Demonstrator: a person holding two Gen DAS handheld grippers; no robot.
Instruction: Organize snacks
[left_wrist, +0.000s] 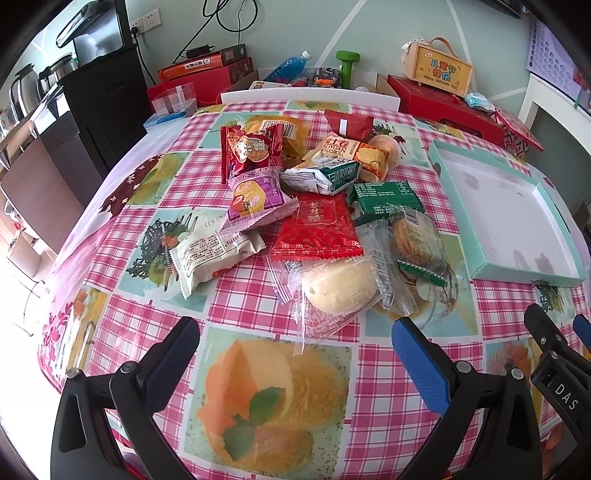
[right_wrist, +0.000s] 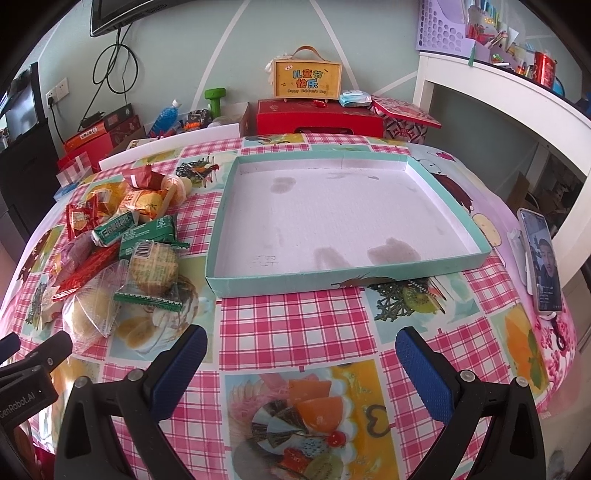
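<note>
Left wrist view: the left gripper (left_wrist: 295, 343) hovers above the checked tablecloth (left_wrist: 236, 306) with its jaws spread wide and nothing between them. Straight ahead, just beyond the fingertips, lies the snack pile (left_wrist: 314, 199); its nearest member is a round pale bun in a clear wrapper (left_wrist: 338, 286), set slightly right of the jaw centreline, its wrapper running roughly from near-left to far-right. A red flat packet (left_wrist: 317, 230) overlaps the bun's far edge, and a clear-wrapped biscuit (left_wrist: 413, 240) lies touching its right side.

Right wrist view: the right gripper (right_wrist: 301, 350) is likewise wide open and empty (no contact with cloth or packets is visible). It faces the shallow teal tray (right_wrist: 369, 271), which holds nothing and sits just right of the pile. The pile lies off to this gripper's left.

Judgement: the left gripper is the nearer to the bun, so a short forward reach would suit the first pick, with the tray as the likely destination.
</note>
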